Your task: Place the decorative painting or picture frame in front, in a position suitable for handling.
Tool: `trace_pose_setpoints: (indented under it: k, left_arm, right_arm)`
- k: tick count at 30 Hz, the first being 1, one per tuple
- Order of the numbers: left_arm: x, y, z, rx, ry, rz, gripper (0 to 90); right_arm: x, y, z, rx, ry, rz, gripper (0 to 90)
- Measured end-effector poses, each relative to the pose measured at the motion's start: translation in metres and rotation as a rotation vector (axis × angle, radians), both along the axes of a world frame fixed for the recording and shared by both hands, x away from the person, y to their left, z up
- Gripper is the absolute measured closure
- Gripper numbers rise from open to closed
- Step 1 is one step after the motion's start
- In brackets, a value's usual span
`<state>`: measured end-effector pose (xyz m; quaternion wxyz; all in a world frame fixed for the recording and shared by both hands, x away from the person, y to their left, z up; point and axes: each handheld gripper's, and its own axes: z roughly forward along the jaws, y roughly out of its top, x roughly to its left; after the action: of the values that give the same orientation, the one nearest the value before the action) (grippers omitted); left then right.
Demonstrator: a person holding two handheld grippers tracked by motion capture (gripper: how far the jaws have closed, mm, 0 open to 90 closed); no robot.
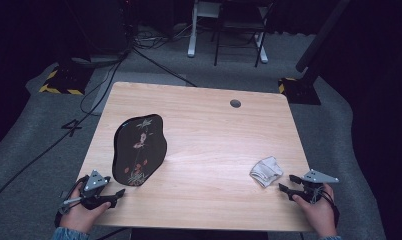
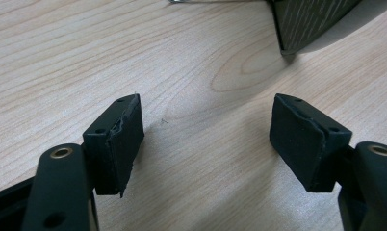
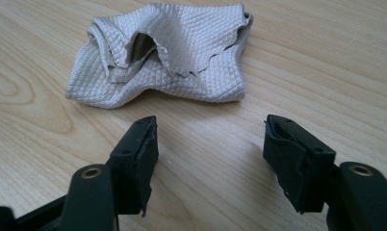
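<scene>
The right gripper [image 1: 288,183] sits at the near right of the table [image 1: 204,130], its jaws spread wide and empty, pointed left at the crumpled grey cloth [image 1: 266,170]. In the right gripper view the cloth [image 3: 162,53] lies just beyond the jaw tips, apart from them, a strip of bare wood between. The cloth rests near the table's right edge — with little room on that side, and open tabletop to its left and far side.

The left gripper [image 1: 114,196] lies at the near left corner, close to the near edge, jaws also wide and holding nothing. Just beyond it the black decorated tray [image 1: 139,149] stands tilted up on its edge; in the left gripper view its lower corner [image 2: 307,21] meets the wood, well clear of the jaws. The middle of the table lies bare between tray and cloth.
</scene>
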<state>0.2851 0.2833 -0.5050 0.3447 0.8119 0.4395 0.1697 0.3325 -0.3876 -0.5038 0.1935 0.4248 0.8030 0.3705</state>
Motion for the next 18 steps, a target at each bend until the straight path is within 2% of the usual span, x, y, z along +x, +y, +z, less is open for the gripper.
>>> trace_pose_setpoints:
  k: [4, 5, 6, 8, 10, 11, 13, 15, 18]
  left_arm:
    - [-0.001, 0.001, 0.002, 0.004, 0.005, 0.007, 31.4]
    - [-0.003, 0.002, 0.006, -0.011, 0.015, 0.028, 36.5]
    - [-0.004, 0.004, 0.013, -0.045, -0.008, 0.051, 36.5]
    - [-0.007, 0.006, 0.025, -0.099, -0.042, 0.067, 36.5]
    - [-0.01, 0.007, 0.036, -0.132, -0.029, 0.059, 36.5]
    - [-0.013, 0.008, 0.045, -0.129, -0.006, 0.037, 36.3]
    - [-0.016, 0.008, 0.05, -0.122, 0.002, 0.029, 36.3]
    - [-0.021, 0.009, 0.06, -0.119, -0.004, 0.03, 36.3]
    - [-0.027, 0.009, 0.076, -0.142, -0.035, 0.034, 36.0]
  right_arm:
    - [0.0, 0.0, 0.0, -0.001, 0.0, 0.001, 37.3]
    - [0.0, 0.0, 0.0, 0.0, 0.001, 0.0, 37.3]
    - [0.0, 0.0, 0.0, 0.0, 0.001, 0.0, 37.3]
    - [0.001, 0.0, 0.0, 0.0, -0.001, 0.002, 37.3]
    - [0.001, 0.0, 0.0, 0.001, 0.001, 0.0, 37.3]
    - [0.001, 0.0, 0.0, 0.0, 0.001, 0.0, 37.3]
    - [0.001, 0.0, 0.0, 0.001, 0.001, 0.0, 37.3]
    - [0.001, 0.0, 0.0, 0.0, 0.001, 0.0, 37.4]
    - [0.001, 0.0, 0.0, 0.0, 0.001, -0.001, 37.4]
